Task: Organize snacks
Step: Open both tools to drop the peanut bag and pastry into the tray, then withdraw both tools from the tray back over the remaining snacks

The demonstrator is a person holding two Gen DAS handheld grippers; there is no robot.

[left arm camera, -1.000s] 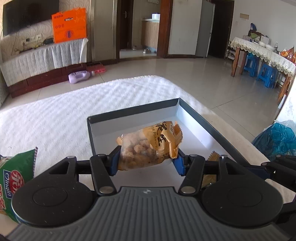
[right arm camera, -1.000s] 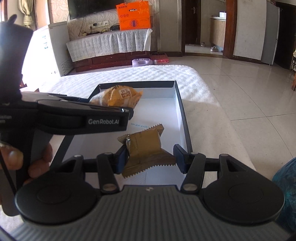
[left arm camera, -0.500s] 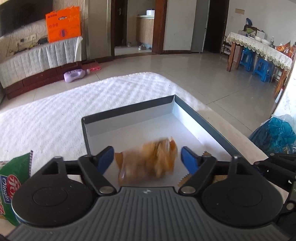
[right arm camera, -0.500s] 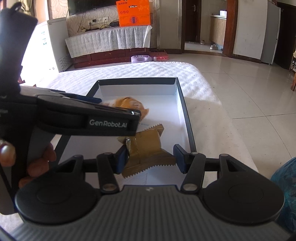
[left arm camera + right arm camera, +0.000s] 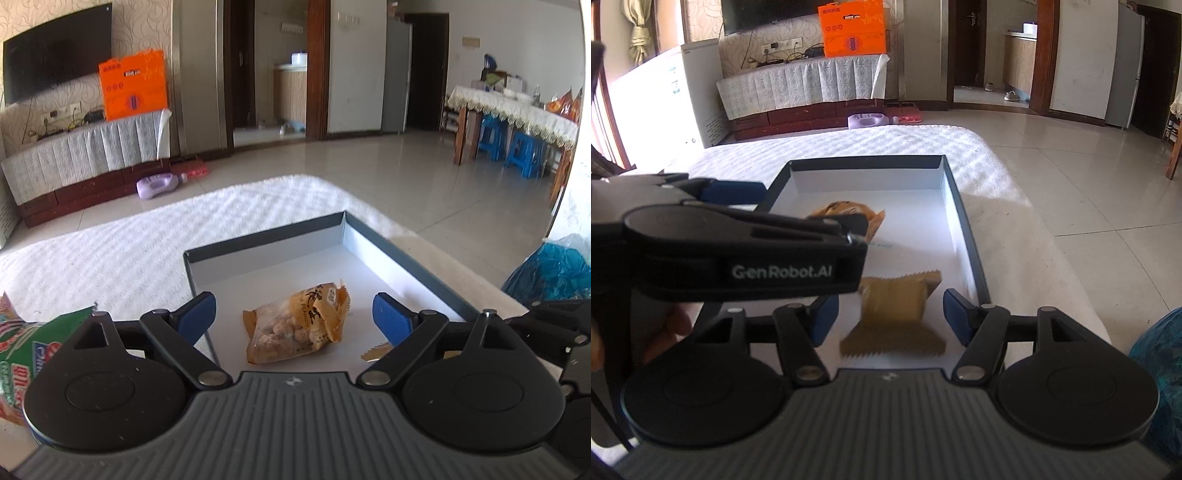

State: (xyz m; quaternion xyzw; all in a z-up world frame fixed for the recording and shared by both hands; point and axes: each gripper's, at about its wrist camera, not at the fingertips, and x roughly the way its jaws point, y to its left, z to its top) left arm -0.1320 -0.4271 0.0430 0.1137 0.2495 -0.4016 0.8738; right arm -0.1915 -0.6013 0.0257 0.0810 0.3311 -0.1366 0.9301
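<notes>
A shallow dark-rimmed box [image 5: 266, 247] with a white floor lies on the white bed cover. An orange peanut packet [image 5: 295, 323] lies flat inside it, between the spread fingers of my left gripper [image 5: 294, 317], which is open and empty. The packet also shows in the right wrist view [image 5: 849, 214], partly behind the left gripper's body. My right gripper [image 5: 886, 314] is open, with a brown snack packet [image 5: 894, 314] blurred between its fingers over the box floor [image 5: 916, 236]. A tip of that brown packet shows in the left wrist view [image 5: 376, 350].
A green snack bag [image 5: 22, 354] lies on the bed left of the box. A blue plastic bag [image 5: 554, 269] sits at the right past the bed edge. The left gripper's body [image 5: 738, 251] crosses the right view. The box rim [image 5: 971, 251] stands low.
My left gripper opened and the peanut packet dropped onto the box floor. My right gripper opened too, letting go of the brown packet, which is blurred as it falls.
</notes>
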